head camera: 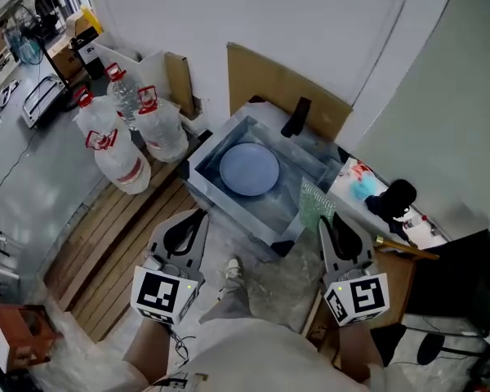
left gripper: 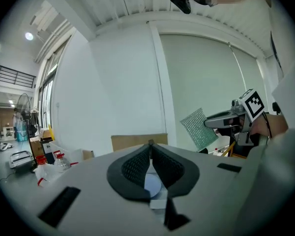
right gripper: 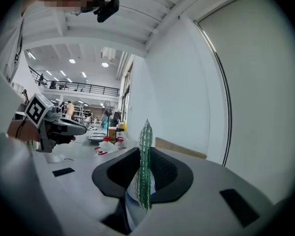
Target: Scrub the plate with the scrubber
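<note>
Plate (head camera: 249, 168): pale blue, lies flat on the bottom of the basin (head camera: 202, 178), roughly at its middle.

Scrubber (head camera: 316, 205) (green mesh pad, standing on edge): above the basin's near right corner, apart from the plate. It is clamped in the right tongs (head camera: 327, 224). In the right gripper view both pads press on the scrubber (right gripper: 145, 163), which sticks up past the tips.

Left tongs (head camera: 198, 217): just off the basin's near left corner, clenched, nothing between them. In the left gripper view the tips (left gripper: 150, 149) meet in a point.

Water bottles (head camera: 126, 141) with red caps and handles stand in a cluster left of the basin. A cardboard sheet (head camera: 282, 88) leans against the wall behind the basin.
</note>
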### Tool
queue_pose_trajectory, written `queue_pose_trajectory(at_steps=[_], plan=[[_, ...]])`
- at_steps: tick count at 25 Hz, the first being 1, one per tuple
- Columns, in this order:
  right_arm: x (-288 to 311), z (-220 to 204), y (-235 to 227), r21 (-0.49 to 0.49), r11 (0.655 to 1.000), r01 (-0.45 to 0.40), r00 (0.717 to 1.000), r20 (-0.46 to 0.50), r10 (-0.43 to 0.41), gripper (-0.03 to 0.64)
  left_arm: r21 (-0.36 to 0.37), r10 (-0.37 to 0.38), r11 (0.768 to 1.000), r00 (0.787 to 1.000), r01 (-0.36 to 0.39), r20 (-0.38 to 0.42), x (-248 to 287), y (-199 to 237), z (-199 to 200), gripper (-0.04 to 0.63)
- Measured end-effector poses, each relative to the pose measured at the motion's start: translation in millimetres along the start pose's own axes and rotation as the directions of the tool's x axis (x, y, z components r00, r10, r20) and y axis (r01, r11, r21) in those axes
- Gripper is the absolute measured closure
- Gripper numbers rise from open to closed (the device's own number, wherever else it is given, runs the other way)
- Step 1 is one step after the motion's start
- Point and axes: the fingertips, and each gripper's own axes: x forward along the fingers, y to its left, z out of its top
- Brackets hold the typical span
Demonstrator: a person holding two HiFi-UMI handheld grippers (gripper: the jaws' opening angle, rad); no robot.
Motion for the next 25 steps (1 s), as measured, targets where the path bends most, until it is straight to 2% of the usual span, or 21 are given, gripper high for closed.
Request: queue_pose_trajectory(at_steps=[5, 8, 15, 19, 22, 25], plan=[[93.2, -17.3, -8.0, 0.026, 1.000, 0.003, 0.996, -0.093, -0.001, 0.520, -0.027, -0.049, 0.999, 0.994, 0.047, -0.097, 69.9, 57.5, -34.4, 0.565], [145.2, -31.3, -11.0, 0.041, 0.999, -0.003, 0.990, -0.139, 0.009, 0.520, -0.070, -0.069, 0.996, 0.984, 0.059, -0.163, 111.1, 87.4, -62.2, 0.565], [239.0, -71.3, -19.4, 0.077, 0.997, -0.008, 0.973, -0.229, 0.025, 0.520, -0.167, -0.162, 0.979, 0.940, 0.116, -0.301, 192.7, 118.1, -135.0, 0.561], [273.3, -92.0, -19.5, 0.093, 0.996, -0.003, 0.962, -0.272, 0.028, 0.520, -0.252, -0.172, 0.964, 0.926, 0.088, -0.335, 219.0, 125.5, -166.0, 0.552], [290.6, -112.8, -19.5, 0.106, 0.994, 0.001, 0.951, -0.309, 0.032, 0.520, -0.301, -0.175, 0.952, 0.910, 0.059, -0.375, 231.7, 125.7, -191.6, 0.485], [309.0, -140.2, -25.7, 0.114, 0.994, -0.001, 0.940, -0.338, 0.040, 0.520, -0.334, -0.172, 0.942, 0.890, 0.023, -0.423, 248.9, 123.9, -219.1, 0.468]])
